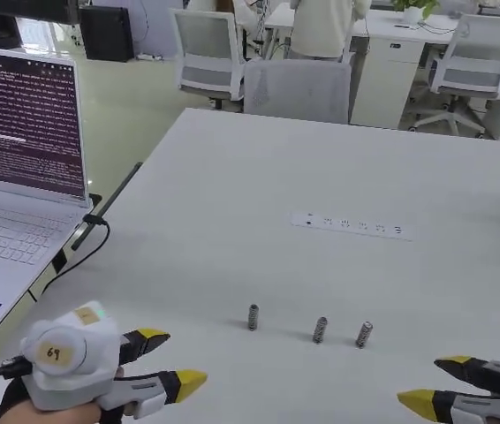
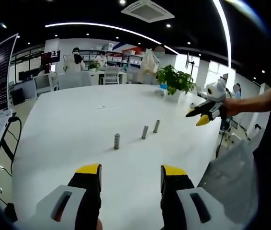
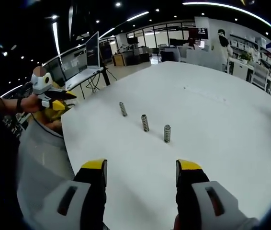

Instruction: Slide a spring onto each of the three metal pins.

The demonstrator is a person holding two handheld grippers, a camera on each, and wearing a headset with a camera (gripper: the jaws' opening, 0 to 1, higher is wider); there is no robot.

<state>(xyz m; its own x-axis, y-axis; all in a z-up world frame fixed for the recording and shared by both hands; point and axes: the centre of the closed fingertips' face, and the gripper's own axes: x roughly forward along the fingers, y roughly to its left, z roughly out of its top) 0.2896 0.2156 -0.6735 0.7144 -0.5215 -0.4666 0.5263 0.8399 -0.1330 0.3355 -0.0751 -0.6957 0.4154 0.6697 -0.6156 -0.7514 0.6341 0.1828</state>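
White table (image 1: pixel 232 194). L gripper (image 1: pixel 172 358) & R gripper (image 1: pixel 433 380) sit near-side of power strip (image 1: pixel 344 224), jaws wide apart, both empty. Three springs (image 1: pixel 320 329) in a row btwn strip & grippers, long axes approx. upright.

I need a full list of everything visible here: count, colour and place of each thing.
white rectangular table: one, white, centre.
metal coil springs: three, grey, upright in a row near front edge.
open laptop: one, silver, purple screen, table's left edge.
thin black cable: one, black, beside the laptop.
flat socket strip: one, white, table middle.
office chairs: several, white, behind the table.
left gripper: one, black fingers, yellow tips, open, bottom left.
right gripper: one, same colours, open, bottom right.
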